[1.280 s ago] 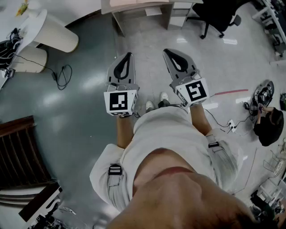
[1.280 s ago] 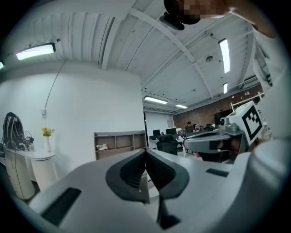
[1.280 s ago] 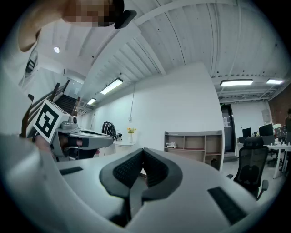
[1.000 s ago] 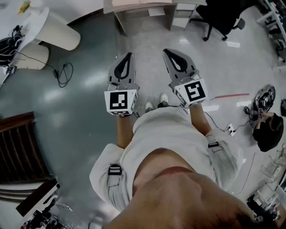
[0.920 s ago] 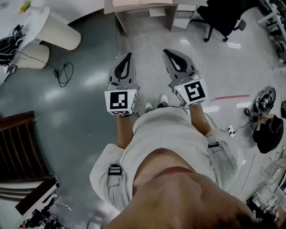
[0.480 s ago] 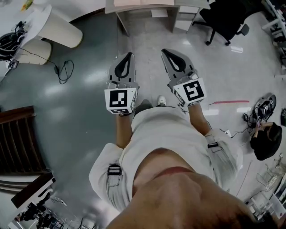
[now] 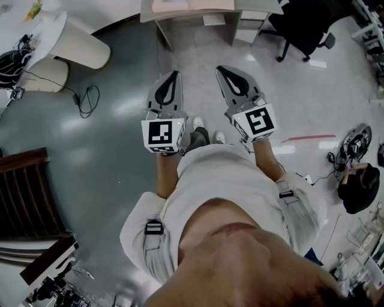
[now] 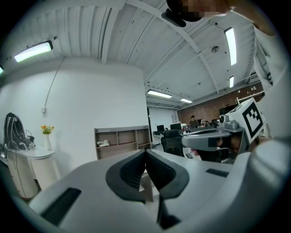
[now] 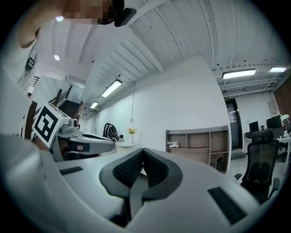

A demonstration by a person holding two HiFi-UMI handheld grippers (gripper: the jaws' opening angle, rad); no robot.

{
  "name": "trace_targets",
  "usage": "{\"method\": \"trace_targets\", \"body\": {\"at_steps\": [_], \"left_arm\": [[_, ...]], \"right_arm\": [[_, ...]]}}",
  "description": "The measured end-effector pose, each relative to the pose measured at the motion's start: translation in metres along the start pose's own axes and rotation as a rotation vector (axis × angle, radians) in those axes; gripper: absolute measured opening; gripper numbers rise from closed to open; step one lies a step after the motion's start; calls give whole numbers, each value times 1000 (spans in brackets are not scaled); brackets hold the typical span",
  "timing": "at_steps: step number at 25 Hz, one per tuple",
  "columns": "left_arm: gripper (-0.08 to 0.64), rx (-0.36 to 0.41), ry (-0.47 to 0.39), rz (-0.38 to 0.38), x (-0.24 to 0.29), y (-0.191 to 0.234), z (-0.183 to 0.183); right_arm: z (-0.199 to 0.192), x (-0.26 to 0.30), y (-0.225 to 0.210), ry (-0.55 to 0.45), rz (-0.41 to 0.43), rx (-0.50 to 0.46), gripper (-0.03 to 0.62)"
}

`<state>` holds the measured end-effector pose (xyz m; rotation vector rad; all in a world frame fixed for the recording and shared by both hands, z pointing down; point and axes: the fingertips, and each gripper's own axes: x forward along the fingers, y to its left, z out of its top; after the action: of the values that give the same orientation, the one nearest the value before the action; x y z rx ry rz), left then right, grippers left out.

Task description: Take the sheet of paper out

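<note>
The left gripper [image 8: 146, 154] has its two dark padded jaws pressed together with nothing between them. The right gripper [image 9: 143, 153] is likewise closed and empty. In the head view both are held out side by side at waist height, near each other but apart, with their tips aimed towards the wooden shelf unit [image 7: 192, 13] that stands ahead across the floor [image 7: 120, 150].

Below the grippers, on the near side of the shelf unit, the person's white shoes [image 7: 198, 123] show on the floor. In both gripper views the shelf unit sits just beyond the closed jaw tips, against a white wall, and a small pale thing lies in one of its upper compartments; what it is cannot be told.

The sheet of paper cannot be picked out in any view.

Left of the shelf unit stands a round white table [image 7: 63, 33], which carries a vase of flowers [image 8: 47, 136] and a dark backpack [image 8: 13, 132]. A black cable [image 7: 87, 99] lies on the floor near the table. Right of the shelf unit is a black office chair [image 7: 300, 24]. Far from the shelf unit, on its right side, another person [image 7: 358, 183] sits low by the floor beside a red floor line [image 7: 309, 138].
</note>
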<state>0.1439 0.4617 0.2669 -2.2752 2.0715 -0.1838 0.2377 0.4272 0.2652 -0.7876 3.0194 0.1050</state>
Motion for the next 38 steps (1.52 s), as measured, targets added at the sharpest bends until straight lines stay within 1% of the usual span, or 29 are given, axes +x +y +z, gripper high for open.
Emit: {"method": "trace_targets", "body": {"at_steps": [9, 17, 23, 30, 38], "left_arm": [[21, -12, -25, -48, 29, 51, -3], [21, -28, -22, -66, 48, 94, -13], [20, -29, -31, -84, 58, 119, -16], [20, -46, -31, -99, 70, 134, -20], [20, -48, -18, -93, 100, 141, -24]], "right_arm": [[-2, 52, -3, 17, -57, -14, 20], [-8, 99, 1, 45, -67, -38, 20], [-11, 127, 2, 55, -83, -46, 20], [-15, 146, -4, 72, -103, -48, 20], [-25, 165, -27, 87, -90, -31, 20]]}}
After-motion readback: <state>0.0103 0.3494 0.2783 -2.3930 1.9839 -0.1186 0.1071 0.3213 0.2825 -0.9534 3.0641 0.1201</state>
